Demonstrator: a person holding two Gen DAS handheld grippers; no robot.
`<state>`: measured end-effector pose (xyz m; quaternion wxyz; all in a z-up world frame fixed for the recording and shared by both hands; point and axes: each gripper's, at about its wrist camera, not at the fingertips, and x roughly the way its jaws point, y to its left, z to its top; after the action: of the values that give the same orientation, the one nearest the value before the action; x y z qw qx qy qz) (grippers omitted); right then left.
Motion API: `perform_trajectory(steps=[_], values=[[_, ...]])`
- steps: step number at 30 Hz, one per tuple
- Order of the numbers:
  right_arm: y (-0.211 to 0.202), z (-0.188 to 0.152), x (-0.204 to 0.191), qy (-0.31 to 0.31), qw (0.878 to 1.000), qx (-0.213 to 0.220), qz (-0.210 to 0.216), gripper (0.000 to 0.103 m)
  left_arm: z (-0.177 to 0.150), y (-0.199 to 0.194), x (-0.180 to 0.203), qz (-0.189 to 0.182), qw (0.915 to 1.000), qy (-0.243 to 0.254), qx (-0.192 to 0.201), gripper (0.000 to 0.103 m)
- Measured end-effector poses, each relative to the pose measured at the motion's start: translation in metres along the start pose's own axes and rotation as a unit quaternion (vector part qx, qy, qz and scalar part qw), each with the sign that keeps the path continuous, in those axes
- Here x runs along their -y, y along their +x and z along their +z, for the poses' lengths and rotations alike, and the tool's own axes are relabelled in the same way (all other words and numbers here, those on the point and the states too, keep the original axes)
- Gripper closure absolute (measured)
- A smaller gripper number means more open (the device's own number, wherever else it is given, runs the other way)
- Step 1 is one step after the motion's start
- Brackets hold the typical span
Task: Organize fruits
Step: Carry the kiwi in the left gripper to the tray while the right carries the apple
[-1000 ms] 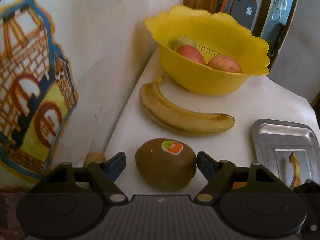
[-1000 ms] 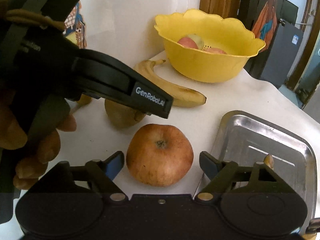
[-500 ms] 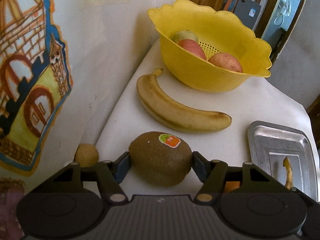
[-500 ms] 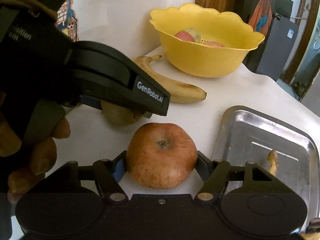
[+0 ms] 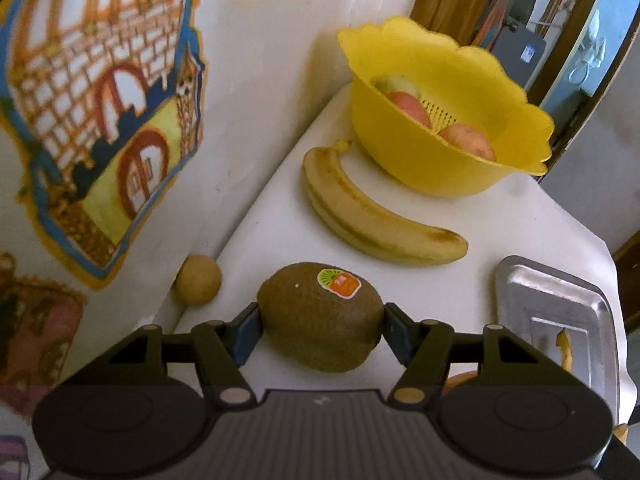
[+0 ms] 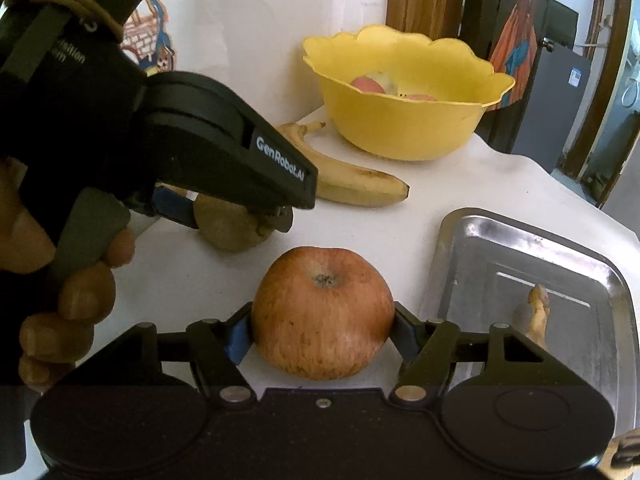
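A brown kiwi (image 5: 320,316) with an orange sticker sits between the fingers of my left gripper (image 5: 320,326), which is shut on it. In the right wrist view the same kiwi (image 6: 228,226) shows under the left gripper's black body (image 6: 208,152). My right gripper (image 6: 322,332) is shut on a red-yellow apple (image 6: 322,312). Whether either fruit is off the table I cannot tell. A banana (image 5: 368,212) lies beyond the kiwi. The yellow scalloped bowl (image 5: 440,160) at the back holds apples (image 5: 466,144).
A steel tray (image 6: 536,280) with a banana stem piece (image 6: 538,312) lies at the right. A small round tan fruit (image 5: 198,280) rests by the wall at the left. The white table (image 5: 280,232) ends at a painted wall on the left; a hand (image 6: 72,304) grips the left gripper.
Both grippers went from open to shut, the left on the kiwi and the right on the apple. Both views have since risen a little and the bowl looks farther off.
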<state>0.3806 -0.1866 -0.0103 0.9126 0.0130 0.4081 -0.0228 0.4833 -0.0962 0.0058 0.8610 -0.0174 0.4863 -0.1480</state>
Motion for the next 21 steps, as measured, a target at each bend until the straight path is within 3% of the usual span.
perform_trajectory(steps=[11,21], values=[[-0.052,0.0,0.023,0.025,0.998,0.062,-0.013,0.033,0.003,-0.036,0.03,-0.025,0.999,0.008,0.035,0.035],[-0.102,-0.01,0.089,0.071,0.991,0.079,-0.076,0.033,-0.007,-0.048,0.092,-0.068,0.9961,0.039,0.04,0.035]])
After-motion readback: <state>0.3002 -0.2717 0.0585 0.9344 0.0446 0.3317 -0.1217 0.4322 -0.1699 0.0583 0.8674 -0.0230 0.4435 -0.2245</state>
